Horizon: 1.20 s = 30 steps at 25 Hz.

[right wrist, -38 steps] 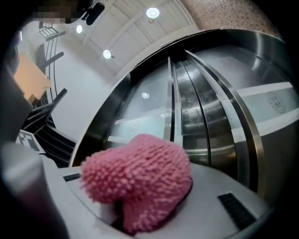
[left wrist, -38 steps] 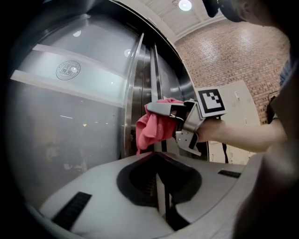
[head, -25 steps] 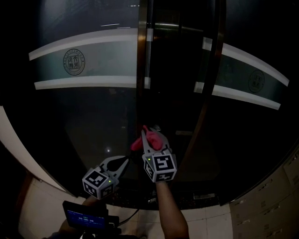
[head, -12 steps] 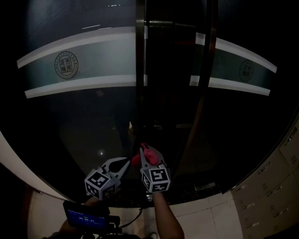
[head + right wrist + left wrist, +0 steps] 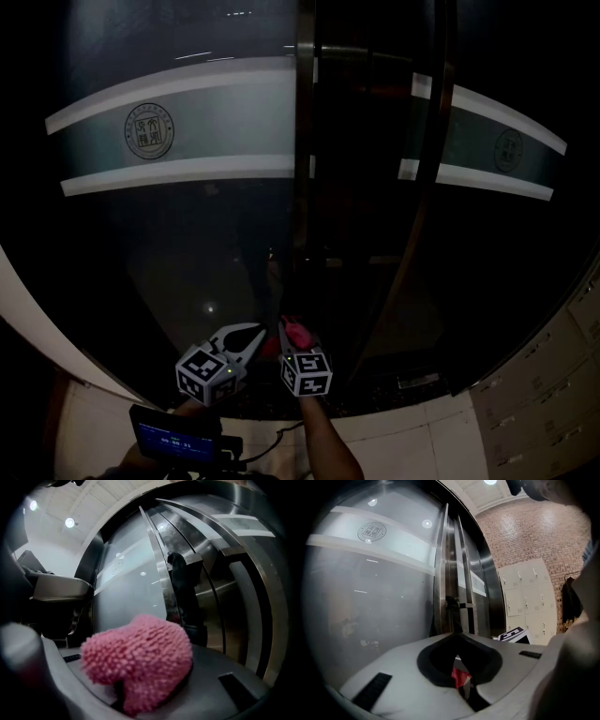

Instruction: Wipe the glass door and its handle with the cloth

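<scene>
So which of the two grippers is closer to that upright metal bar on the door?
The right one. The right gripper, holding the pink cloth, sits low down in line with the upright metal bar; the left gripper is beside it, off to the bar's left.

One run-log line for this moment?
right gripper: shut on pink cloth | left gripper: shut | position: low at glass door, near handle
</scene>
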Available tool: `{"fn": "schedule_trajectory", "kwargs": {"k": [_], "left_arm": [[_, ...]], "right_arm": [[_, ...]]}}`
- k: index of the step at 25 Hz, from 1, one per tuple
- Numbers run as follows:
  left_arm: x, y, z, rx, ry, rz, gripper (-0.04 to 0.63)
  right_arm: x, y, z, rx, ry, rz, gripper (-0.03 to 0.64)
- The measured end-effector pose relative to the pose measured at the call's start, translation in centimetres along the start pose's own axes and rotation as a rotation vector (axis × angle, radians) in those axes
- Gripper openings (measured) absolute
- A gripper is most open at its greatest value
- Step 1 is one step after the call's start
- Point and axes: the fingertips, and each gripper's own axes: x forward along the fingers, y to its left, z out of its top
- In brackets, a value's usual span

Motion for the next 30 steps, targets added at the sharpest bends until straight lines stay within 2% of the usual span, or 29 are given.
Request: {"fn": "schedule_trajectory", "kwargs": {"k": [6,10,20,23,30], "left_arm": [[0.3,-0.7,-0.3,-0.005,0.009,0.014,0.012],[0.9,-1.8,-0.2,-0.012,0.007,0.024,0.012],[2.2,-4.7,-0.1,-0.021,0.010,0.108,0.012],[1.8,-5.8,0.0,-0.022,0.006,0.131,0.012],[-1.0,-8.0,0.7,0.001,-0.003,0.125,0.012]], "right_arm": [[-0.5,-0.1,0.2,0.002,0.002,0.019,0.058],[-1.9,0.2,1.8,-0.012,-0.029,0.050,0.058],[-8.1,0.7,10.9,-0.140,-0.192,0.160,0.058],[-10.5,1.2,12.8,-0.143,-0.239,0.184,0.058],[-15.8,2.1,14.4,-0.116,-0.279,0.146,0.058]]}}
